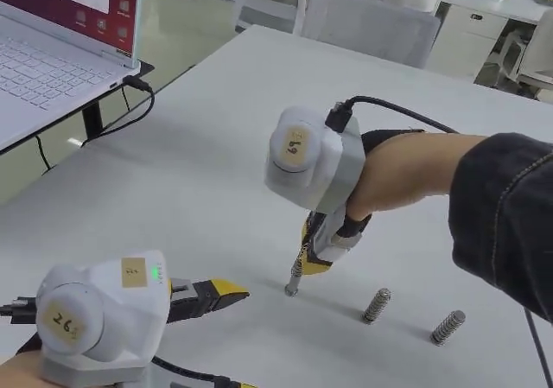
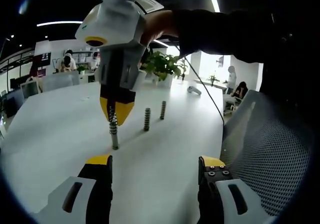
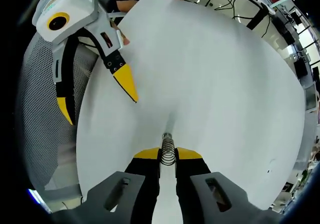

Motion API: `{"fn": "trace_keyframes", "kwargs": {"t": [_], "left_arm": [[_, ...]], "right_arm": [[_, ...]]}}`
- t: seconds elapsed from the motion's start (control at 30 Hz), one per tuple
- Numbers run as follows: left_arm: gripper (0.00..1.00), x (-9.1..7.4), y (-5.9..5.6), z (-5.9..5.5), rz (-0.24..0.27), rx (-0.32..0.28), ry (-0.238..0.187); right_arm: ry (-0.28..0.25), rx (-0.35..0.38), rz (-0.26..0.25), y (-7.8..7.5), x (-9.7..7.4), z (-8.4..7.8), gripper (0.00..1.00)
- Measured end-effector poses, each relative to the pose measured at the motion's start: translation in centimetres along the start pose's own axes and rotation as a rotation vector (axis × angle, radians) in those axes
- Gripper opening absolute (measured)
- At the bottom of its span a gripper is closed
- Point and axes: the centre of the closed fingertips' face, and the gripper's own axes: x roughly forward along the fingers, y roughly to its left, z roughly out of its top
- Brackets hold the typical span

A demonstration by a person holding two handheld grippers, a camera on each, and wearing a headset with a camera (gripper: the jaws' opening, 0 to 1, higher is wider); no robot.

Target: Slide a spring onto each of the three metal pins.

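Spring (image 3: 168,151) is getting pinched by right gripper (image 1: 304,263) over center pin (image 1: 292,286); left gripper (image 1: 233,340) is sitting spread lower left, two sprung pins (image 1: 376,305) (image 1: 448,327) lower right.

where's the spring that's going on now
In the head view the spring is pinched in the right gripper, at the top of the leftmost pin, left of the two sprung pins.
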Motion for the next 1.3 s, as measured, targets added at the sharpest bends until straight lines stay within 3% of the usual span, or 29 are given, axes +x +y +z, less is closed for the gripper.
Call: {"fn": "trace_keyframes", "kwargs": {"t": [0.73, 1.0, 1.3], "left_arm": [[0.65, 0.0, 0.2, -0.2, 0.001, -0.003, -0.001], [0.65, 0.0, 0.2, -0.3, -0.001, -0.002, -0.001], [0.65, 0.2, 0.4, -0.5, -0.006, 0.000, 0.001]], "right_arm": [[0.069, 0.004, 0.026, 1.4, 2.5, -1.5, 0.09], [0.072, 0.012, 0.043, 2.4, 2.9, -1.8, 0.09], [0.068, 0.024, 0.033, 2.4, 2.9, -2.1, 0.09]]}}
